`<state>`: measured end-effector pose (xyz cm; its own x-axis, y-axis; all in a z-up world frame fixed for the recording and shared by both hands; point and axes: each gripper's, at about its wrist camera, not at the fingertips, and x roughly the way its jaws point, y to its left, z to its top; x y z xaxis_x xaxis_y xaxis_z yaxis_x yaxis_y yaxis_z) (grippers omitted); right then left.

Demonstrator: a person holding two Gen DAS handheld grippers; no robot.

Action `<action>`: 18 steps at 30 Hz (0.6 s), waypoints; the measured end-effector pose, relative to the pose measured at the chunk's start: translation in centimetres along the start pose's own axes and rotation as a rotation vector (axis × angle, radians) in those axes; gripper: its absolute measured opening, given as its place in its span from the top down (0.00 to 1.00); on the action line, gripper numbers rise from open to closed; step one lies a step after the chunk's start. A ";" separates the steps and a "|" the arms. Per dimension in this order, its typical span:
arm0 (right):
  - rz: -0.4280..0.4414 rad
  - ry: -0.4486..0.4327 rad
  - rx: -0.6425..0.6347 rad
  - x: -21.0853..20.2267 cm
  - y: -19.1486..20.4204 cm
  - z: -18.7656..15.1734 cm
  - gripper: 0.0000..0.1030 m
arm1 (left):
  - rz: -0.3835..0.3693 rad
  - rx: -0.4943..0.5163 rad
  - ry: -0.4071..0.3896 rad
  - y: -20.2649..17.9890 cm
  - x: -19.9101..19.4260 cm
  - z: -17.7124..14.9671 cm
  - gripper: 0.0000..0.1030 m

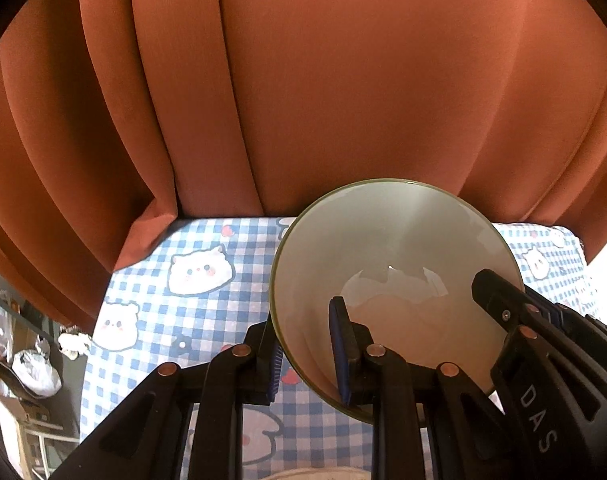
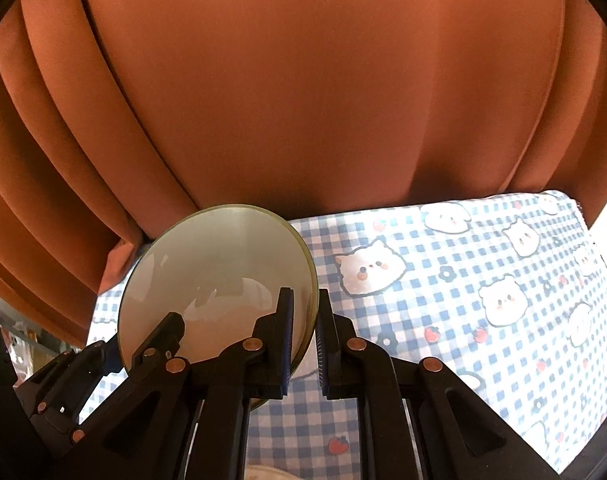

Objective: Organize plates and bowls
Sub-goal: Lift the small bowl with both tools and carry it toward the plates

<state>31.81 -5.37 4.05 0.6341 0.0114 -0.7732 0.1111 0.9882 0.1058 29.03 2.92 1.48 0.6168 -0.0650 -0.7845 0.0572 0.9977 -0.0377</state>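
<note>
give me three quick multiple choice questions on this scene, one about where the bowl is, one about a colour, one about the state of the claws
1. Where is the bowl?
A. flat on the tablecloth
B. held up between both claws, above the tablecloth
C. inside a cupboard

2. What colour is the curtain behind the table?
A. rust orange
B. dark green
C. white

3. How do the claws stand?
A. both wide open, apart from the bowl
B. only the left grips it
C. each grips the rim

Answers:
1. B: the bowl is tilted, with the checked tablecloth showing beneath it.
2. A: orange folds fill the background in both views.
3. C: the left claw and right claw each have one finger inside the rim and one outside.
</note>
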 end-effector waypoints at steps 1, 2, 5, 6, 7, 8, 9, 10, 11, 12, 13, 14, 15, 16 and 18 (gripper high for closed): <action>-0.003 -0.006 0.004 -0.6 0.0 -0.2 0.87 | -0.002 0.005 -0.004 -0.3 -0.2 0.0 0.81; -0.005 -0.011 0.009 -1.1 0.0 -0.4 0.87 | -0.004 0.011 -0.008 -0.5 -0.6 -0.1 0.81; -0.011 -0.024 0.020 -2.6 -0.3 -0.9 0.87 | -0.008 0.021 -0.022 -1.1 -1.8 -0.5 0.81; -0.012 -0.028 0.021 -3.1 -0.3 -1.0 0.87 | -0.007 0.021 -0.025 -1.0 -1.9 -0.6 0.81; -0.012 -0.032 0.021 -3.5 -0.4 -1.1 0.87 | -0.004 0.023 -0.030 -1.2 -2.3 -0.8 0.81; -0.010 -0.038 0.021 -3.9 -0.6 -1.3 0.87 | -0.001 0.025 -0.033 -1.4 -2.6 -1.1 0.81; -0.007 -0.041 0.022 -4.2 -0.8 -1.5 0.87 | 0.003 0.026 -0.037 -1.7 -2.9 -1.4 0.81; -0.003 -0.044 0.022 -4.5 -1.0 -1.7 0.87 | 0.007 0.029 -0.041 -2.0 -3.2 -1.7 0.81; 0.003 -0.048 0.025 -4.9 -1.3 -1.9 0.87 | 0.010 0.031 -0.046 -2.3 -3.7 -2.0 0.81; 0.007 -0.052 0.028 -5.3 -1.7 -2.2 0.87 | 0.012 0.032 -0.050 -2.7 -4.1 -2.3 0.81; 0.011 -0.056 0.031 -5.7 -2.1 -2.5 0.87 | 0.014 0.031 -0.054 -3.2 -4.5 -2.7 0.81; 0.016 -0.060 0.035 -6.2 -2.7 -2.9 0.87 | 0.014 0.028 -0.057 -3.5 -4.8 -3.0 0.81; 0.020 -0.063 0.037 -6.4 -3.2 -3.1 0.87 | 0.016 0.024 -0.059 -3.9 -5.1 -3.4 0.81; 0.025 -0.065 0.039 -6.7 -3.8 -3.5 0.87 | 0.017 0.022 -0.060 -4.3 -5.3 -3.7 0.81; 0.032 -0.069 0.039 -7.5 -5.3 -4.2 0.87 | 0.020 0.012 -0.066 -5.3 -5.9 -4.5 0.81</action>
<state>23.25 -10.00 6.63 0.6889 0.0307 -0.7242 0.1191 0.9807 0.1548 21.58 -1.89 3.56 0.6686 -0.0463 -0.7422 0.0533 0.9985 -0.0143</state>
